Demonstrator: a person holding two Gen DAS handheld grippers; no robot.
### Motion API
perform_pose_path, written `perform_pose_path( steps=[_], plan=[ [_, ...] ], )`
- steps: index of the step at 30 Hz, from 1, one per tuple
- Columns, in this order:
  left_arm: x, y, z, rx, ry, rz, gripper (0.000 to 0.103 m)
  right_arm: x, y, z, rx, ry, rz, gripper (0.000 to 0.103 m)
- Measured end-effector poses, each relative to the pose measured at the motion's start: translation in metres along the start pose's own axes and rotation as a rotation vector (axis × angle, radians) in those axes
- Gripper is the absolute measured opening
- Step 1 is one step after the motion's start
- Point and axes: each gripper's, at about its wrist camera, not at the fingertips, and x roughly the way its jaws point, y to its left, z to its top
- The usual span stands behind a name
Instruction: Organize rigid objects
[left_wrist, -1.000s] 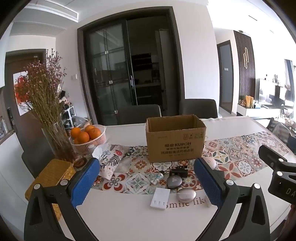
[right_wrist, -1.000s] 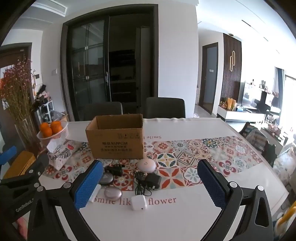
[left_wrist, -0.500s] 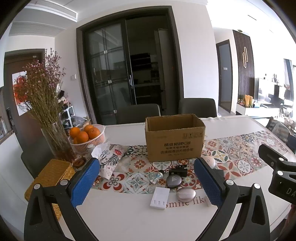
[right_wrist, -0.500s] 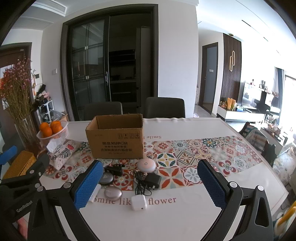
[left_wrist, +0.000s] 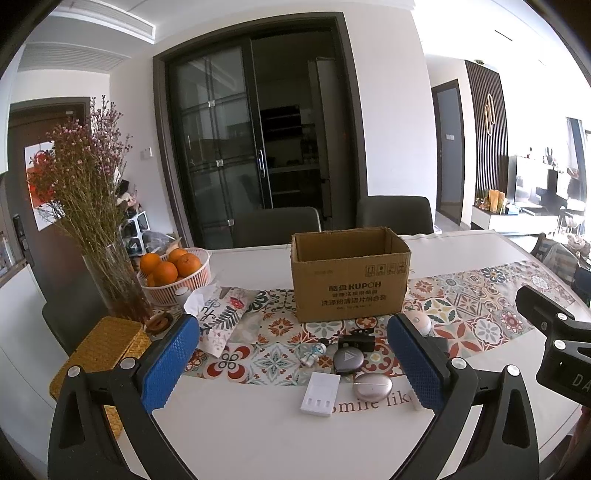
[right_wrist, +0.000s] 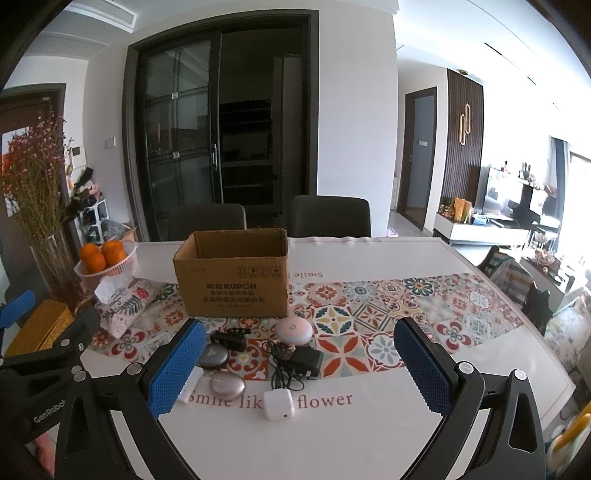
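An open brown cardboard box (left_wrist: 349, 275) (right_wrist: 236, 277) stands on the patterned table runner. In front of it lie small items: a white flat case (left_wrist: 320, 393), a silver oval case (left_wrist: 372, 386) (right_wrist: 227, 386), a grey round device (left_wrist: 347, 360) (right_wrist: 213, 355), a black clip (left_wrist: 356, 341) (right_wrist: 229, 338), a small figurine (left_wrist: 313, 352), a pink-white round lamp (right_wrist: 294, 328), a black charger with cable (right_wrist: 295, 363) and a white cube adapter (right_wrist: 279, 404). My left gripper (left_wrist: 295, 365) and my right gripper (right_wrist: 299, 369) are both open and empty, held above the table's near side.
A basket of oranges (left_wrist: 171, 275), a glass vase of dried flowers (left_wrist: 110, 280), a floral tissue pouch (left_wrist: 221, 314) and a yellow woven box (left_wrist: 99, 354) stand at the left. Two dark chairs (right_wrist: 328, 216) are behind the table. The table edge (right_wrist: 546, 354) curves on the right.
Both grippers stay open with almost no shift in view. Nothing on the table has moved.
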Motion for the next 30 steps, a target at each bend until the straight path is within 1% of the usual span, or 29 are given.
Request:
perform_pose_path(
  steps=[23,30],
  plan=[
    [-0.0002,-0.0010,-0.0005,0.001,-0.002,0.002,0.103,-0.0048,-0.0007,0.0009,-0.003,-0.003,-0.003,0.103],
    [0.0002,-0.0014,0.0000,0.000,0.000,0.002,0.103,-0.0001,0.0024,0.0027,-0.004,-0.004,-0.003,0.103]
  ],
)
